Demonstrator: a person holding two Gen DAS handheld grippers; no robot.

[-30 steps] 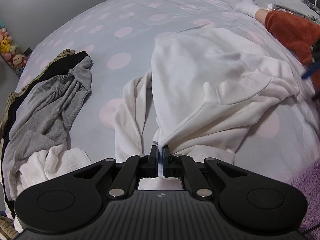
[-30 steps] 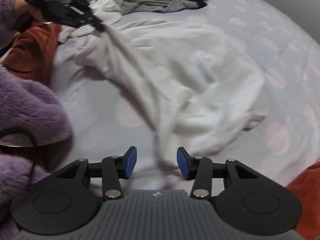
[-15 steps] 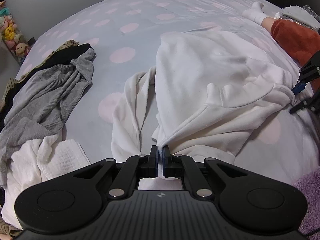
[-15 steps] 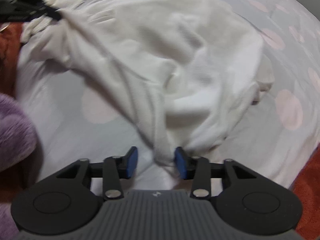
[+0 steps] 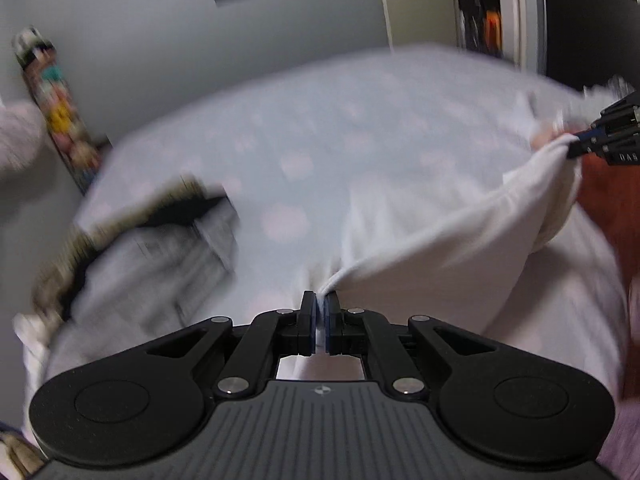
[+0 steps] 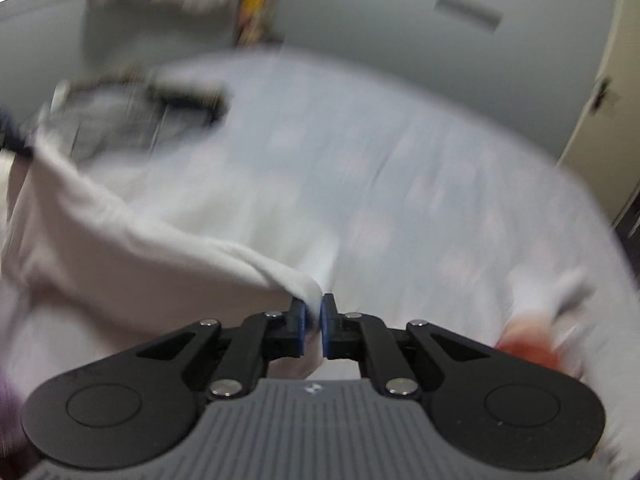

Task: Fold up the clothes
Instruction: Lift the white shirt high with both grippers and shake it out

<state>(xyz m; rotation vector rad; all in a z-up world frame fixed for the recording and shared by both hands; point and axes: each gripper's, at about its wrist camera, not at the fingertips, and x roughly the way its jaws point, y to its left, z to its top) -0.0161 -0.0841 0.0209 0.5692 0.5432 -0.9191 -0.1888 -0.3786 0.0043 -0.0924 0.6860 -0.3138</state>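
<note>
Your left gripper and right gripper each pinched the soft white garment, stretched, seemingly fleecy through blur.

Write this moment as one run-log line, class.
left gripper: shut on white garment | right gripper: shut on white garment | garment stretched between both above bed

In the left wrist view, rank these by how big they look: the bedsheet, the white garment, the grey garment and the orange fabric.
1. Bedsheet
2. White garment, though it is nearer the camera, which inflates it
3. Grey garment, blurred
4. Orange fabric, cut off by the frame edge, so unsure
</note>
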